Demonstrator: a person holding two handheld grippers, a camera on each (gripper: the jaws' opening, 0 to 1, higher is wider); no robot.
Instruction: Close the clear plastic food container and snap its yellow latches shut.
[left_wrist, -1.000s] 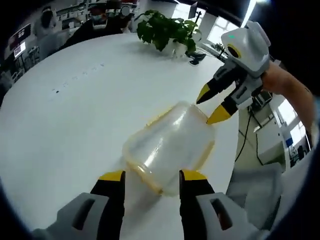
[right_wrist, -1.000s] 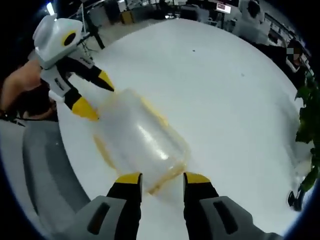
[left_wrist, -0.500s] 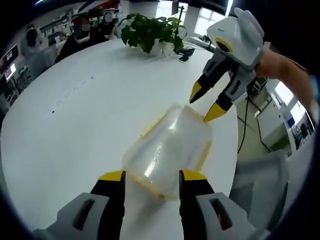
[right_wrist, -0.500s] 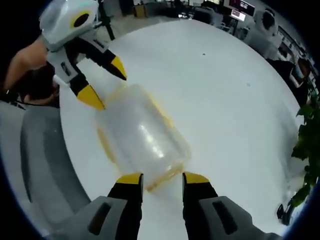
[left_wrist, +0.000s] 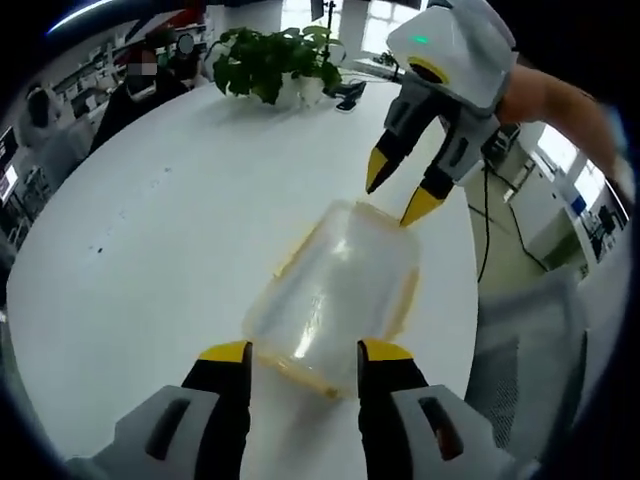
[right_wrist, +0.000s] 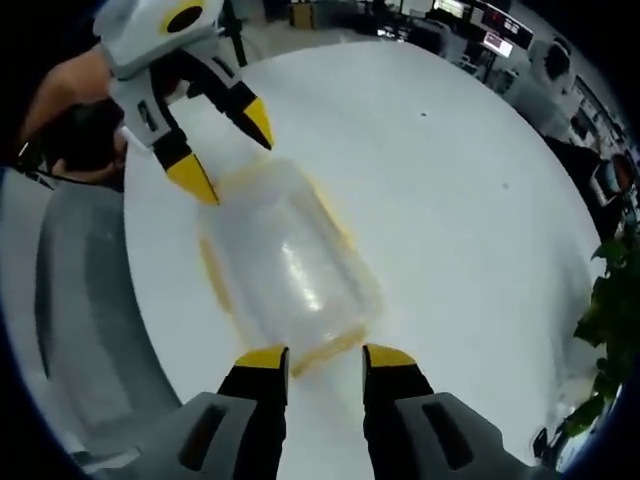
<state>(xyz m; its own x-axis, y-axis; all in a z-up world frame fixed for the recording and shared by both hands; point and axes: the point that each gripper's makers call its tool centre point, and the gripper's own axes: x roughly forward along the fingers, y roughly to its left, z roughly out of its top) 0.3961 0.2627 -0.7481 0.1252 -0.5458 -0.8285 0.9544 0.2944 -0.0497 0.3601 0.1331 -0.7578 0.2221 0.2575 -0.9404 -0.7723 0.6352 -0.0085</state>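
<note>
A clear plastic food container (left_wrist: 338, 290) with yellow trim lies on the white round table (left_wrist: 170, 200), lengthwise between the two grippers. My left gripper (left_wrist: 304, 352) stands open at its near end, one yellow tip on each side of the end. At the far end in the left gripper view, my right gripper (left_wrist: 396, 190) hangs open just above the rim. In the right gripper view the container (right_wrist: 285, 270) stretches away from my open right gripper (right_wrist: 325, 358), and the left gripper (right_wrist: 228, 150) is open at the far end.
A potted green plant (left_wrist: 265, 62) stands at the table's far side, seen also as the plant (right_wrist: 608, 320) at the right edge. The table edge and a grey chair (right_wrist: 85, 300) are close beside the container. People sit at desks in the background.
Both cameras have risen and tipped, so each opposite gripper now looks higher over the container's end. The container has stayed in place and both grippers remain open.
</note>
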